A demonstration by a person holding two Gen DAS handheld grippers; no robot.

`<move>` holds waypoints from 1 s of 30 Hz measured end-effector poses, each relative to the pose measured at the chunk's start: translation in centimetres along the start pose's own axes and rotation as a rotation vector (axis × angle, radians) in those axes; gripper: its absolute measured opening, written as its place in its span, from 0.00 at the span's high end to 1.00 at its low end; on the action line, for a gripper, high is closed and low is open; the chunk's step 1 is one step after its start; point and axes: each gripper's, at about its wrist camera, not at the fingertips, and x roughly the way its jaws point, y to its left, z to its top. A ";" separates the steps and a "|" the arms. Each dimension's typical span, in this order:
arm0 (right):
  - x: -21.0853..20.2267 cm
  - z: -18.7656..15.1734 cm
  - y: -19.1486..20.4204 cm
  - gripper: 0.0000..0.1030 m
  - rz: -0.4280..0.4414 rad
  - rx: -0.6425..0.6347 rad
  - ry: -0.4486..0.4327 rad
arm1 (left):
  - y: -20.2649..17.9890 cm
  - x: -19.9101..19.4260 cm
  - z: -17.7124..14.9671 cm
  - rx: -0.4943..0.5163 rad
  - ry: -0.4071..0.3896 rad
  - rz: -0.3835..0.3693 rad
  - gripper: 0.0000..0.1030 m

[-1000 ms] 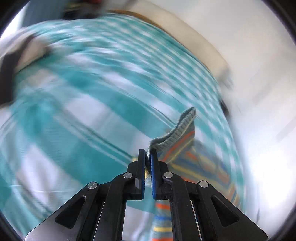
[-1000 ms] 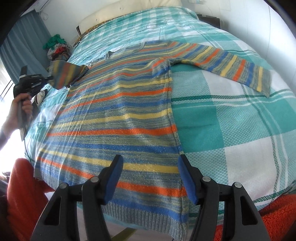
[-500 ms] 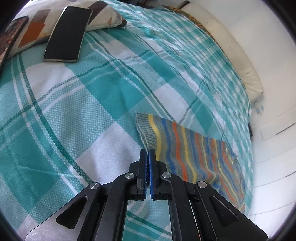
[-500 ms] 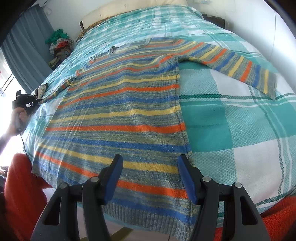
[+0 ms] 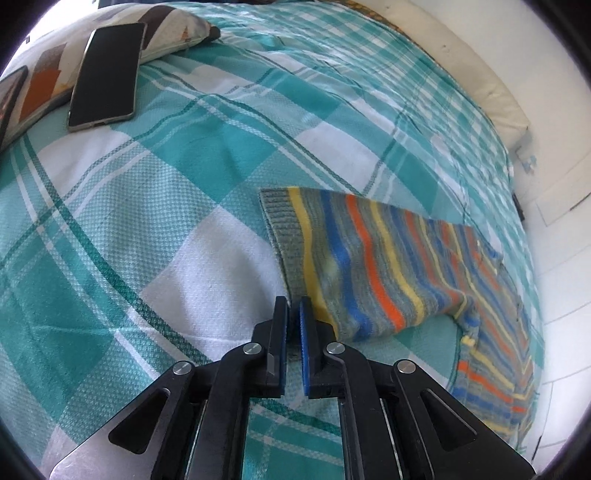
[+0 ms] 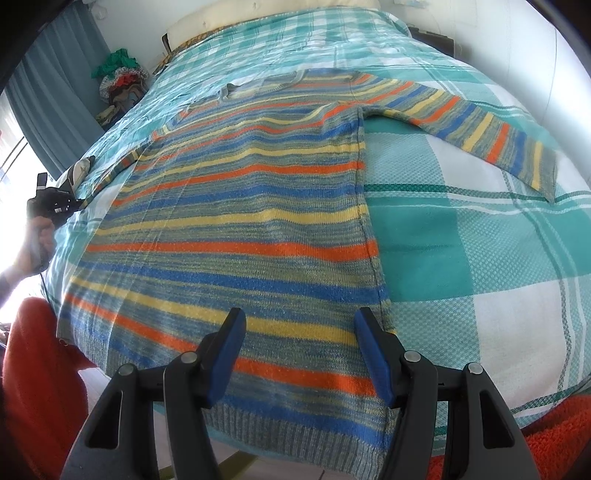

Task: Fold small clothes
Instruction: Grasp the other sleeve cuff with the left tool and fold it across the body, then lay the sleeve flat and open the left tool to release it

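Left wrist view: the left tool [image 5: 293, 308] is opening its jaws, a narrow gap showing, with the grey cuff corner of the striped sweater's sleeve [image 5: 369, 254] lying between the tips, the sleeve spreading ahead and to the right over the checked bedspread [image 5: 155, 206]; a phone [image 5: 105, 75] is resting on a pillow [image 5: 173, 33] far ahead to the left. Right wrist view: the right tool [image 6: 299, 328] is hovering open and empty over the hem of the sweater [image 6: 240, 206], which is lying flat on the bed straight ahead, its other sleeve [image 6: 476, 129] reaching ahead-right, while a hand [image 6: 35, 243] is holding the left tool far left.

Black hand-held gripper [image 6: 299, 354], blue pads [image 6: 371, 354], silver screws
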 end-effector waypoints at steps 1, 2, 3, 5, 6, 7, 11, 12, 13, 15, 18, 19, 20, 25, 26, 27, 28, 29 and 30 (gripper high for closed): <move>0.0 0.0 0.0 0.40 -0.001 -0.001 0.001 | 0.1 -0.3 0.0 -0.007 -0.002 -0.006 0.63; 0.1 0.0 0.1 0.40 -0.002 -0.002 0.001 | 0.3 -0.7 0.1 -0.021 -0.018 -0.028 0.51; 0.1 0.0 0.1 0.40 -0.003 -0.003 0.003 | 0.5 -1.3 0.2 -0.040 -0.049 -0.063 0.35; 0.2 0.0 0.2 0.39 -0.004 -0.007 0.005 | 0.8 -2.0 0.7 -0.065 -0.096 -0.123 0.31; 0.2 0.0 0.2 0.39 -0.005 -0.009 0.006 | 0.7 -1.9 1.1 -0.071 -0.096 -0.138 0.31; 0.3 0.0 0.3 0.38 -0.007 -0.011 0.008 | 0.5 -1.4 1.6 -0.074 -0.084 -0.149 0.31; 0.5 0.0 0.4 0.38 -0.015 -0.018 0.012 | -1.1 1.2 3.1 -0.047 -0.022 -0.138 0.32; 0.5 0.0 0.4 0.37 -0.017 -0.019 0.013 | -1.4 1.9 3.3 -0.044 -0.008 -0.123 0.44; 0.6 0.1 0.5 0.37 -0.019 -0.020 0.015 | -1.6 2.5 3.4 -0.034 -0.004 -0.112 0.87; 0.5 0.0 0.6 0.37 -0.024 -0.024 0.016 | -1.9 3.4 3.4 -0.014 0.012 -0.022 1.00; 0.6 0.0 0.6 0.37 -0.026 -0.029 0.018 | -1.6 3.0 3.0 -0.001 -0.031 0.063 1.00; 0.6 0.0 0.5 0.37 -0.026 -0.029 0.019 | -1.5 2.8 2.9 0.004 -0.038 0.077 1.00; 0.7 0.0 0.5 0.37 -0.025 -0.029 0.019 | -1.5 2.8 2.8 0.012 -0.041 0.086 1.00; 0.8 0.0 0.5 0.37 -0.024 -0.028 0.022 | -1.1 2.7 2.7 0.015 -0.039 0.087 1.00; 0.7 0.0 0.5 0.37 -0.024 -0.027 0.021 | -0.9 2.6 2.7 0.008 -0.040 0.082 1.00; 0.7 0.0 0.5 0.37 -0.024 -0.026 0.020 | -0.6 2.6 2.8 -0.002 -0.041 0.076 1.00; 0.7 0.0 0.5 0.37 -0.023 -0.025 0.019 | -0.2 2.5 2.7 -0.019 -0.035 0.058 0.99; 0.7 -0.1 0.4 0.37 -0.022 -0.025 0.018 | -0.1 2.7 2.8 -0.034 -0.027 0.043 0.98; 0.7 -0.1 0.4 0.37 -0.021 -0.024 0.016 | 0.3 2.5 2.8 -0.040 -0.026 0.048 0.97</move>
